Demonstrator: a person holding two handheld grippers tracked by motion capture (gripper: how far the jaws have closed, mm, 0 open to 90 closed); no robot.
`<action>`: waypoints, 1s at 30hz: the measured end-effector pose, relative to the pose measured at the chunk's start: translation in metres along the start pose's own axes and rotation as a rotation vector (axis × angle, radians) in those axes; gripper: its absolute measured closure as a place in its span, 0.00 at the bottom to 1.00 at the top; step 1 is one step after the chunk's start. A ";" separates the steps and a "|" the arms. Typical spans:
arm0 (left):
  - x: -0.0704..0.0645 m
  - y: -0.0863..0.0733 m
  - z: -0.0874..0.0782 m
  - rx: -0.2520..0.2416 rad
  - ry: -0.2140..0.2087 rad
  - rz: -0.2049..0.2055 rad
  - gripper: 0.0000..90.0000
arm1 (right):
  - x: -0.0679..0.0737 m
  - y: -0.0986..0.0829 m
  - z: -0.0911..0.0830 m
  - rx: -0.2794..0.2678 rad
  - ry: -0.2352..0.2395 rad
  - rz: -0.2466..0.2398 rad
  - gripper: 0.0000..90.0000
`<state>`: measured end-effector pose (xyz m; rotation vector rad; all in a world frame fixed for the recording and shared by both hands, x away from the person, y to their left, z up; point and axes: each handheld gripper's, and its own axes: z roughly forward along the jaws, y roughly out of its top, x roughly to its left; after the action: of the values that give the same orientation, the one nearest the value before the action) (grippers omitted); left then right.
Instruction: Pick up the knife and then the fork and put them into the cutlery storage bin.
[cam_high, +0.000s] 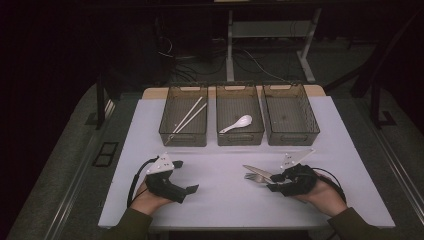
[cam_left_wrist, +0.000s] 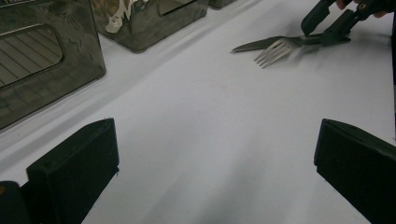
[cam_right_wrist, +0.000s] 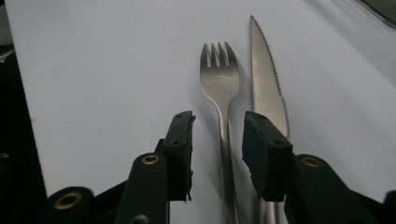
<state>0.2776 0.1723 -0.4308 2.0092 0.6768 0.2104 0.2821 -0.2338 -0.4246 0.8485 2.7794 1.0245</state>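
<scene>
right gripper (cam_right_wrist: 217, 140) straddles the fork (cam_right_wrist: 220, 84) handle, jaws narrowly apart, not yet clamped. fork lies flat on the white table (cam_high: 220, 200), knife (cam_right_wrist: 265, 88) just beside it (parallel). left gripper (cam_high: 182, 176) rests wide open, holding nothing.

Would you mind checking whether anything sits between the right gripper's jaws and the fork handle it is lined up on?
Nothing visible does. The right gripper has its jaws open on either side of the fork handle, with bare table between. The knife lies close beside the fork, partly under one jaw, so it could get pinched too.
</scene>
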 end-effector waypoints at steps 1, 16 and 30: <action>0.000 0.000 0.000 0.000 0.000 0.000 0.00 | 0.000 0.001 0.002 0.005 0.000 -0.008 0.71; -0.001 0.001 0.000 0.002 -0.008 0.000 0.00 | -0.002 0.009 0.021 0.058 -0.003 -0.033 0.79; -0.001 0.001 0.000 0.003 -0.011 0.001 0.00 | 0.002 0.009 0.022 0.065 -0.031 -0.097 0.94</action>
<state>0.2771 0.1714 -0.4304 2.0125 0.6700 0.1992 0.2901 -0.2141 -0.4359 0.7220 2.8105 0.9035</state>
